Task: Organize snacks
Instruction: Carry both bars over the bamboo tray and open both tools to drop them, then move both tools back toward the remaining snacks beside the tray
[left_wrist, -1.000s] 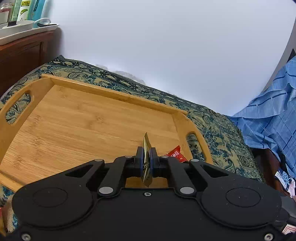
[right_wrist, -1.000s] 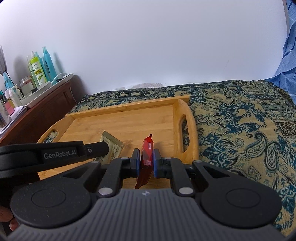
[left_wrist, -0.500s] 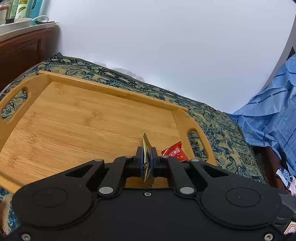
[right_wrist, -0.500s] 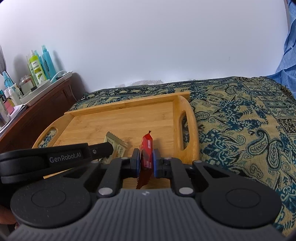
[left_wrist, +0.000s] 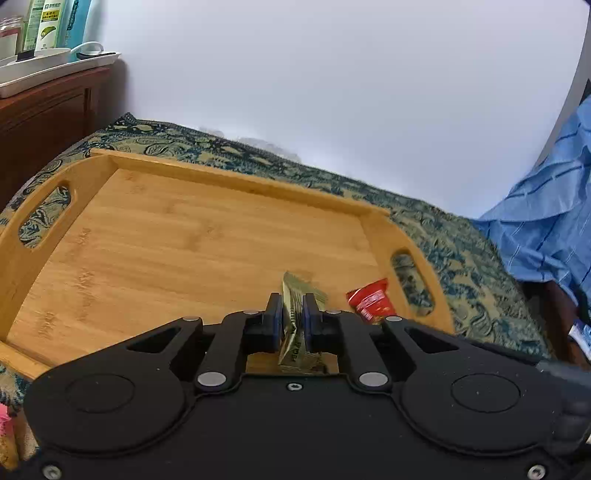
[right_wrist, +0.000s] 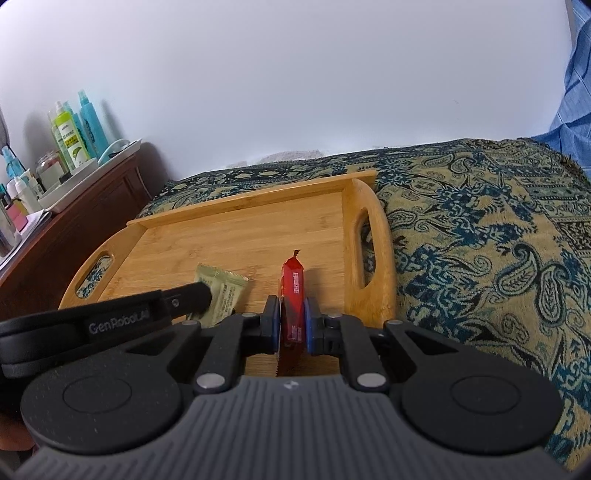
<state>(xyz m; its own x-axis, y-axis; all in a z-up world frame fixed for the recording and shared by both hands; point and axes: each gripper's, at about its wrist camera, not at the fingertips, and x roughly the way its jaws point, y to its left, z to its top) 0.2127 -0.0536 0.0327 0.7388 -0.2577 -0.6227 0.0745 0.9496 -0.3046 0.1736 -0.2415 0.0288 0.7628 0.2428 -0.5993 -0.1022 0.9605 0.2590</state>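
Note:
A bamboo tray (left_wrist: 177, 240) with cut-out handles lies on a patterned blanket; it also shows in the right wrist view (right_wrist: 236, 236). My left gripper (left_wrist: 292, 314) is low over the tray's near right part, its jaws slightly parted around a green snack packet (left_wrist: 295, 325) that tilts and sags between them. My right gripper (right_wrist: 291, 317) is shut on a red snack packet (right_wrist: 293, 284), held upright just above the tray near its right handle. The red packet also shows in the left wrist view (left_wrist: 369, 301), the green packet in the right wrist view (right_wrist: 221, 291).
The paisley blanket (right_wrist: 480, 240) covers the bed around the tray. A dark wooden cabinet (right_wrist: 92, 206) at the left carries a white tray with bottles (right_wrist: 74, 136). Blue striped cloth (left_wrist: 546, 229) lies at the right. A white wall stands behind.
Both grippers have moved lower and further over the tray. The left jaws have eased apart and the green packet has slumped and tilted. The red packet stays gripped.

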